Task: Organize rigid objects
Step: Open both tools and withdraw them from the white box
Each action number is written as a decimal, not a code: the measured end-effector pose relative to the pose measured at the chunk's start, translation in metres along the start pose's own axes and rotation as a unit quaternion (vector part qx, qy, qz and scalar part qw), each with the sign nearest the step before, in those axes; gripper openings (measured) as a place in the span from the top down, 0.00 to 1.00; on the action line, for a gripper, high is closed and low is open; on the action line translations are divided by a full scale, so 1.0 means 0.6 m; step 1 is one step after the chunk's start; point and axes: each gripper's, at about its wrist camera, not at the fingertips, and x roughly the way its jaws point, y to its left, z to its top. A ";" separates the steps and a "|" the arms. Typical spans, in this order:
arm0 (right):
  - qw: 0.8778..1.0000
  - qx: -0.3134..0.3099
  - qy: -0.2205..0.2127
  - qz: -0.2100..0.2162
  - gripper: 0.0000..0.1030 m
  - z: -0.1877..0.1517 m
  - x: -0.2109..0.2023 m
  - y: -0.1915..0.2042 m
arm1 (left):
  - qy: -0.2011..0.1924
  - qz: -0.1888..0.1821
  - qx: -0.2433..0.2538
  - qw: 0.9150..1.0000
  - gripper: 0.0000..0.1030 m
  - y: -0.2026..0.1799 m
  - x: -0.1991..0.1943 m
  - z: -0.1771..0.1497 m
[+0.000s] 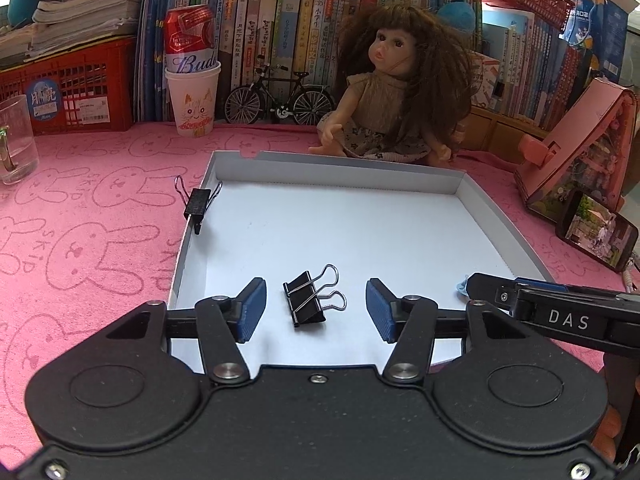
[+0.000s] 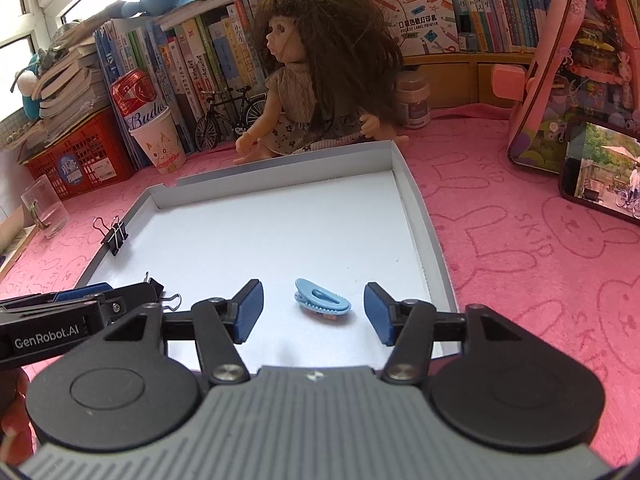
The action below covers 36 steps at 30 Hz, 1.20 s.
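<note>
A shallow white cardboard tray (image 1: 440,184) with low folded walls lies on the counter (image 1: 100,208), which is covered by a pink fleecy cloth printed with rabbit outlines. The tray serves as landmark.

Inside the tray, near its front edge, a black metal binder clip (image 1: 306,300) with two silver wire loops lies on the smooth floor, between the left gripper (image 1: 316,310) and its blue ribbed fingers (image 1: 252,308); the fingers stand apart and touch nothing. A second black binder clip (image 1: 197,203) is clamped on the tray's left wall, handles sticking up.

Also on the tray floor, towards its right wall, a pale blue plastic clip (image 2: 322,302), rounded and toothed, lies between the spread fingers (image 2: 248,310) of the right gripper (image 2: 314,312), free of both pads.

The rest of the tray floor is bare, giving open room towards its far wall.

Beyond the tray's far wall sits a doll (image 1: 396,92) with long brown frizzy hair, almost touching the rim. Left of the tray stand a paper cup (image 1: 193,100) holding a red can (image 1: 191,38), and a miniature bicycle (image 1: 278,100).

The right wrist view alone shows the blue clip whole; the left view catches only a sliver of it beside the other gripper's arm. The left view shows the loose binder clip entire, half hidden in the right.
</note>
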 end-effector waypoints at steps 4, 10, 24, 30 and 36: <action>1.000 -0.007 -0.012 0.001 0.24 -0.005 -0.022 -0.002 | -0.011 -0.009 0.005 1.000 0.42 -0.001 -0.027 -0.007; 0.999 -0.015 -0.030 0.008 0.16 -0.020 -0.060 -0.008 | -0.029 -0.024 0.009 0.999 0.33 0.002 -0.072 -0.027; 0.997 -0.037 -0.062 0.011 0.13 -0.075 -0.136 -0.005 | -0.056 -0.039 0.028 0.997 0.26 0.006 -0.153 -0.092; 0.996 -0.049 -0.075 -0.002 0.10 -0.108 -0.164 -0.011 | -0.069 -0.038 0.044 0.996 0.24 0.011 -0.181 -0.129; 0.995 -0.065 -0.080 -0.012 0.10 -0.147 -0.185 -0.014 | -0.078 -0.042 0.052 0.995 0.24 0.023 -0.198 -0.165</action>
